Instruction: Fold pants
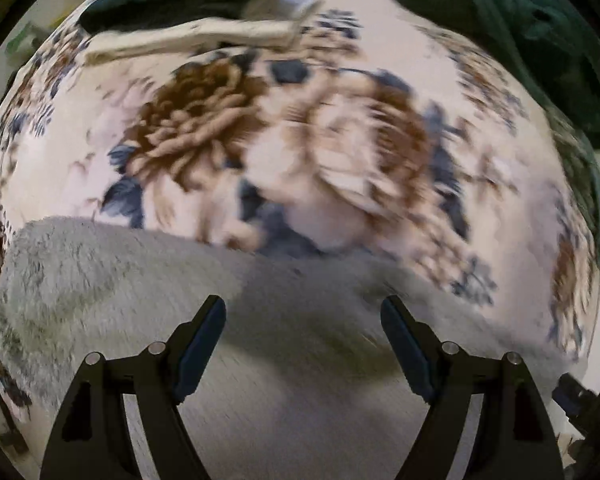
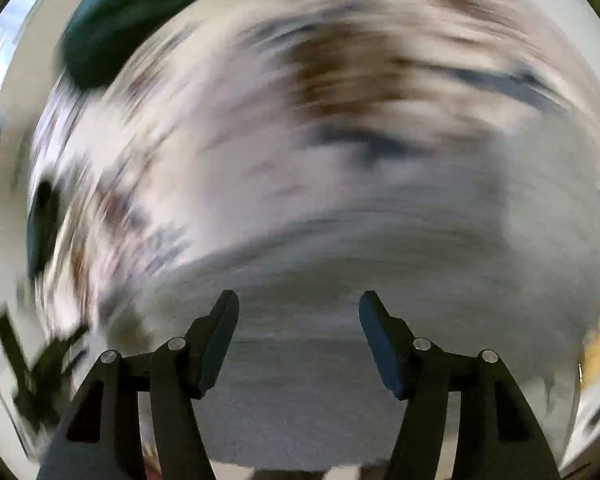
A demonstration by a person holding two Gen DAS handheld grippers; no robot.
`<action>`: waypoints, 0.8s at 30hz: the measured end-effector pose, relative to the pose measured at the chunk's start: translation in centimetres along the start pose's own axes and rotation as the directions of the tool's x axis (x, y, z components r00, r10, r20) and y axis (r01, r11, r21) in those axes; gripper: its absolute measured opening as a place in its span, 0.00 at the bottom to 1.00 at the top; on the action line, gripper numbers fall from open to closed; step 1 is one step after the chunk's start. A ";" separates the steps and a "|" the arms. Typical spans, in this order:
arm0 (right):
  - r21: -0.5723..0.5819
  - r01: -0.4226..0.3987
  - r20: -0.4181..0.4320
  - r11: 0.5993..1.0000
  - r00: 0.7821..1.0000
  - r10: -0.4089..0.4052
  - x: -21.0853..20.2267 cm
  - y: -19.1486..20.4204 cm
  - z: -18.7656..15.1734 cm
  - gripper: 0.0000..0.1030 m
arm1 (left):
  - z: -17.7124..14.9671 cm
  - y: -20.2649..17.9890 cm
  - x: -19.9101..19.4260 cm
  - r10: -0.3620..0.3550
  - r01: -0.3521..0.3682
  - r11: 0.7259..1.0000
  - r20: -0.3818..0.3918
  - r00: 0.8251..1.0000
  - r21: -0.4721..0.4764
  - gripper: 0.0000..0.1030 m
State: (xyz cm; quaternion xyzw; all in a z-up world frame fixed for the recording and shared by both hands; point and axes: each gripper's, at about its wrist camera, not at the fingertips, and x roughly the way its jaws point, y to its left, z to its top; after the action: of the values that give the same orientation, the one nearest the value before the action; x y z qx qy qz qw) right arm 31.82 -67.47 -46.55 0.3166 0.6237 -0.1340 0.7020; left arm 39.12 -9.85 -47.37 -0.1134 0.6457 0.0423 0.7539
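Grey fuzzy pants (image 1: 140, 292) lie on a floral bedspread (image 1: 340, 140) and fill the lower part of the left wrist view. My left gripper (image 1: 303, 312) hangs above them, pointing down, open, with nothing between its fingers. The right wrist view is heavily smeared by motion. It shows the same grey pants (image 2: 380, 240) below my right gripper (image 2: 299, 306), which stands open with an empty gap. How the pants are folded cannot be made out.
A dark green blanket (image 1: 520, 20) lies bunched along the far side of the bed and shows again as a dark green blanket (image 2: 112, 28) in the right wrist view. A beige folded cloth (image 1: 204, 38) lies at the far left. Part of a dark device (image 1: 588, 404) shows at the right edge.
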 end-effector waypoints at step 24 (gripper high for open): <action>0.476 -0.153 0.249 0.866 0.968 0.035 1.1 -23.2 -4.4 0.07 | -15.3 -27.4 3.7 0.026 0.052 0.888 -0.162 0.986 0.457 0.77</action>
State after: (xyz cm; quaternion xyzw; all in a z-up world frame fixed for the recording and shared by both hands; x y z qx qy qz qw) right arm 14.98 -82.27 -54.15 0.4969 0.4664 -0.2895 0.6721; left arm 30.76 -40.17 -49.98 0.0607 0.6962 -0.1259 0.7041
